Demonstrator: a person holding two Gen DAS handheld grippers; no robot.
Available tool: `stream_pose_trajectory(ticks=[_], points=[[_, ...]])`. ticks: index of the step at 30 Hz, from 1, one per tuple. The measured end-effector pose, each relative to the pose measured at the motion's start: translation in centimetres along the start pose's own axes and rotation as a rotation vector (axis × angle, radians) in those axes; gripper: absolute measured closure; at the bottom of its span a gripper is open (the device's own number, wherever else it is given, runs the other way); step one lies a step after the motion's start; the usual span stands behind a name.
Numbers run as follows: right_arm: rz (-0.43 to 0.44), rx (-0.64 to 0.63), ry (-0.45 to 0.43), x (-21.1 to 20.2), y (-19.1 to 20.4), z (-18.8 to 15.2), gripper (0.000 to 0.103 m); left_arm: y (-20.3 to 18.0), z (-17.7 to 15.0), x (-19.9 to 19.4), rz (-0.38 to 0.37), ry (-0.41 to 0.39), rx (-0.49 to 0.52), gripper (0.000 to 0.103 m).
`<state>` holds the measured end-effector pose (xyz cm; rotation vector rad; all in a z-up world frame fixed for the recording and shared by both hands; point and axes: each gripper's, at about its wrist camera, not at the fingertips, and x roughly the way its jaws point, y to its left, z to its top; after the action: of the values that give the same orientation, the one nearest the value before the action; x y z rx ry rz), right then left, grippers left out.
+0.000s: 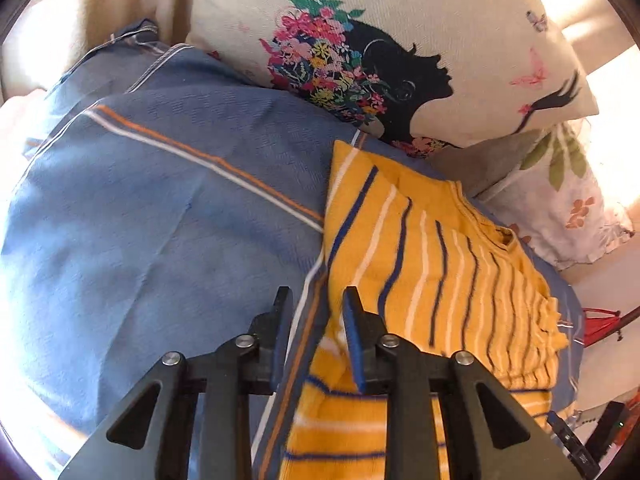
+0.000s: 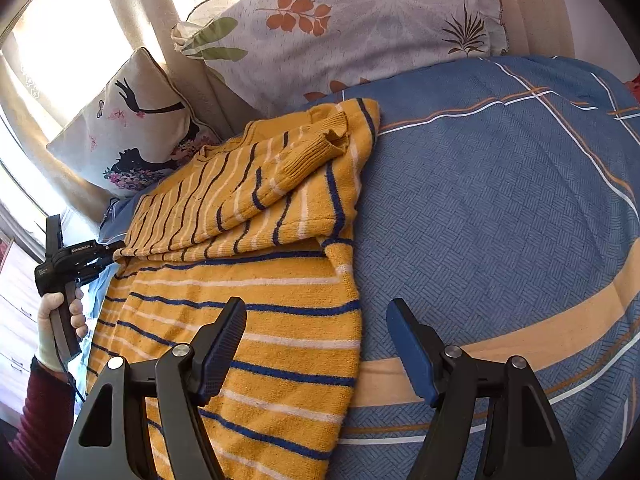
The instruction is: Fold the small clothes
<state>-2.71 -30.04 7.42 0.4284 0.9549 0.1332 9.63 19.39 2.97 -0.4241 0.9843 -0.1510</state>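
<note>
Lying on a blue woven bedspread (image 2: 500, 208) with orange and white lines, one yellow knitted sweater (image 2: 248, 280) with navy and white stripes is seen, a sleeve folded across it. Two printed cushions (image 1: 400, 40) (image 2: 360, 28) are propped at the far side. The left gripper (image 1: 316, 312) and right gripper (image 2: 316, 344) are held parted, nothing gripped.

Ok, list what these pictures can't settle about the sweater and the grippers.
- Sweater hem: cut off by the bottom edge in both views, behind the gripper frames.
- Second sleeve: only one cuff shows in the right view; the folded body hides any other.
- Left gripper tips: in the right view they meet the sweater's edge; too small to tell open or shut.
- Bedspread under the sweater: covered.
</note>
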Motion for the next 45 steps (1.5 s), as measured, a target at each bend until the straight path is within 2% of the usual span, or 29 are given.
stream_pose_trajectory(ticks=[2, 8, 12, 16, 18, 24, 31, 35, 37, 40, 42, 43, 44, 45], points=[[0.011, -0.005, 0.008, 0.0, 0.2, -0.2, 0.026, 0.6, -1.6, -1.3, -0.046, 0.026, -0.011, 0.070], [0.054, 0.008, 0.035, 0.1, 0.0, -1.3, 0.026, 1.4, -7.4, -4.3, -0.143, 0.102, -0.013, 0.068], [0.154, 0.055, 0.067, 0.0, -0.2, -2.0, 0.025, 0.8, -10.5, -4.5, -0.230, 0.154, -0.054, 0.067], [0.285, 0.112, 0.111, -0.3, -0.5, -3.2, 0.025, 1.5, -13.4, -5.5, -0.307, 0.165, -0.112, 0.067], [0.331, 0.129, 0.134, -0.4, -0.6, -4.0, 0.025, 1.7, -15.0, -6.4, -0.308, 0.158, -0.117, 0.067], [0.389, 0.122, 0.158, -1.9, -0.5, -6.5, 0.025, 1.8, -18.6, -8.8, -0.321, 0.135, -0.104, 0.067], [0.498, 0.085, 0.198, -4.0, 0.1, -9.3, 0.024, 0.6, -22.0, -10.3, -0.367, 0.124, -0.073, 0.066], [0.561, 0.042, 0.223, -4.7, 1.0, -11.0, 0.024, 0.3, -23.1, -10.3, -0.423, 0.115, -0.079, 0.051], [0.578, 0.011, 0.221, -5.1, 1.5, -11.7, 0.024, 0.3, -23.5, -10.3, -0.438, 0.109, -0.091, 0.050], [0.649, 0.000, 0.265, -5.0, 2.2, -13.1, 0.025, 0.3, -23.9, -10.5, -0.432, 0.113, -0.097, 0.050], [0.658, -0.016, 0.302, -4.5, 2.8, -14.2, 0.025, 0.2, -24.2, -10.7, -0.414, 0.112, -0.093, 0.051], [0.658, -0.017, 0.319, -4.1, 3.0, -14.7, 0.025, 0.2, -24.3, -10.8, -0.392, 0.111, -0.095, 0.060], [0.651, -0.017, 0.336, -3.6, 3.2, -15.0, 0.026, 0.2, -24.3, -10.7, -0.358, 0.112, -0.098, 0.077], [0.642, -0.016, 0.347, -3.2, 3.2, -15.2, 0.031, 0.4, -24.3, -10.6, -0.325, 0.116, -0.108, 0.087]])
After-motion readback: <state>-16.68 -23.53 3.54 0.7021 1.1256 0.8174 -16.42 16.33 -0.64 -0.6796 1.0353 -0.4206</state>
